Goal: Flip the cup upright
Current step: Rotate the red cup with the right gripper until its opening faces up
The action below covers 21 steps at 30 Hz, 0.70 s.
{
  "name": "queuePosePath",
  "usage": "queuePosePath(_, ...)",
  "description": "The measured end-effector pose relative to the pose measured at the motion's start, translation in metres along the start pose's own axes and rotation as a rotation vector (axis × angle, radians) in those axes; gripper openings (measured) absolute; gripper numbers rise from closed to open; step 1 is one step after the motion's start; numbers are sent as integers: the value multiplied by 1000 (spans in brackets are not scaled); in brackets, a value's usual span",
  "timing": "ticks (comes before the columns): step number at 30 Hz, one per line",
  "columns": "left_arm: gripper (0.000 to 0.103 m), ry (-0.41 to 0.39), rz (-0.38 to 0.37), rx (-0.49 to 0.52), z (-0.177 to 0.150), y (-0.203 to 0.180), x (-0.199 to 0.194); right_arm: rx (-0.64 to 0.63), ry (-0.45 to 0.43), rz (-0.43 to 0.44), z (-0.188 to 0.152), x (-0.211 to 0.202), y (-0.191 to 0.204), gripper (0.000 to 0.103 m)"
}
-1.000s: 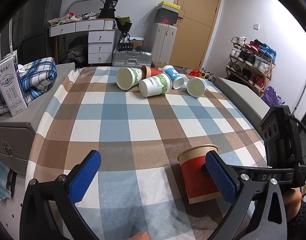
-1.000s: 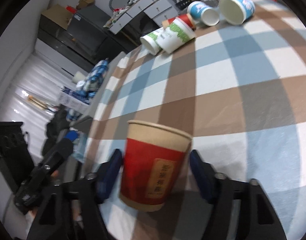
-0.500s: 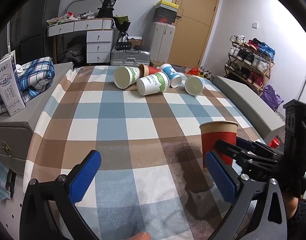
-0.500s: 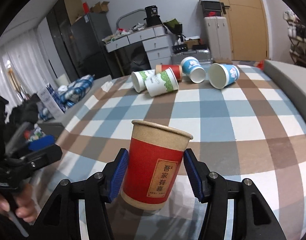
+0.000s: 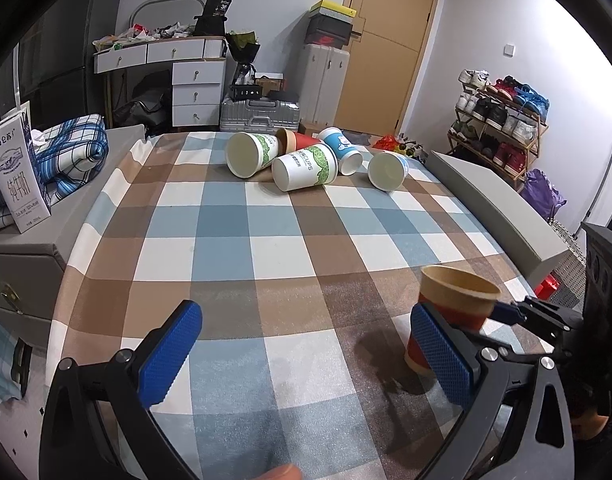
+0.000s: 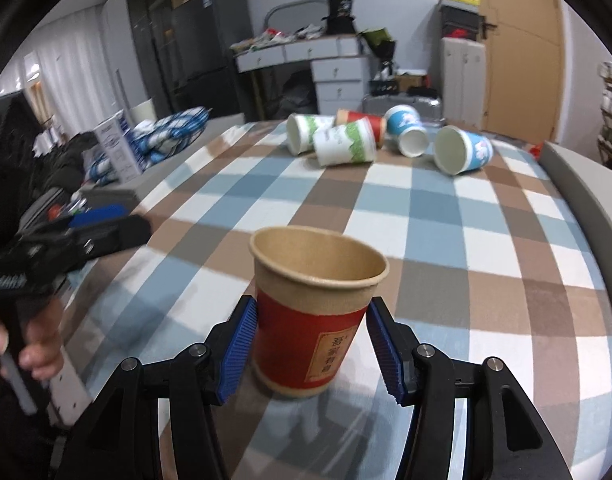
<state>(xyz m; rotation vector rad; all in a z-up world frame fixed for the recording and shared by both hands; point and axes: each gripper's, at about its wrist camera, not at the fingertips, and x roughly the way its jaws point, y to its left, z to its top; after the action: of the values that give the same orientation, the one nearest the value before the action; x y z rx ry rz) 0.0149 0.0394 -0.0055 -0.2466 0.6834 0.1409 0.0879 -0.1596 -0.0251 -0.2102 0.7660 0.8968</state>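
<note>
A red paper cup with a brown rim (image 6: 312,320) stands upright on the checked tablecloth (image 6: 446,216), mouth up. My right gripper (image 6: 312,354) straddles its lower half; the blue pads (image 6: 236,354) sit at its sides, the left one touching, the right one with a small gap. In the left wrist view the same cup (image 5: 450,308) stands at the right, partly behind the right pad. My left gripper (image 5: 306,356) is open and empty over the near edge of the table. Several cups (image 5: 304,168) lie on their sides at the far end.
A milk carton (image 5: 20,176) and a plaid cloth (image 5: 72,156) rest on the grey ledge at the left. A grey ledge (image 5: 494,204) borders the table's right side. Drawers, a suitcase and a shoe rack stand beyond the table.
The red cup went from tilted in my right gripper to standing upright on the cloth. The right jaws have widened slightly around it. The left gripper has barely moved.
</note>
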Motion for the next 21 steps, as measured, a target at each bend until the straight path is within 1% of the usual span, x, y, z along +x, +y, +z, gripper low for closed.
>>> queuePosePath(3, 102, -1, -1, 4, 0, -1, 0, -44, 46, 17, -2, -3, 4, 54)
queuePosePath(5, 102, 1, -1, 6, 0, -1, 1, -69, 53, 12, -2, -3, 7, 53)
queuePosePath(6, 102, 1, -1, 5, 0, -1, 1, -69, 43, 5, -2, -3, 7, 53)
queuePosePath(8, 102, 2, -3, 6, 0, -2, 1, -34, -8, -14, -1, -3, 4, 53)
queuePosePath(10, 102, 3, -3, 7, 0, -1, 2, -6, -67, -52, 2, 0, 2, 53)
queuePosePath(12, 102, 7, -1, 8, -1, -1, 3, -6, -99, -97, 4, 6, 4, 53)
queuePosePath(14, 102, 9, 0, 8, -1, -1, 4, -7, -102, -145, 6, 15, 8, 53)
queuePosePath(17, 102, 13, 1, 7, -2, -1, 4, -25, -98, -182, 7, 26, 13, 53)
queuePosePath(21, 102, 16, 3, 7, -3, -2, 5, -39, -109, -217, 8, 30, 17, 53)
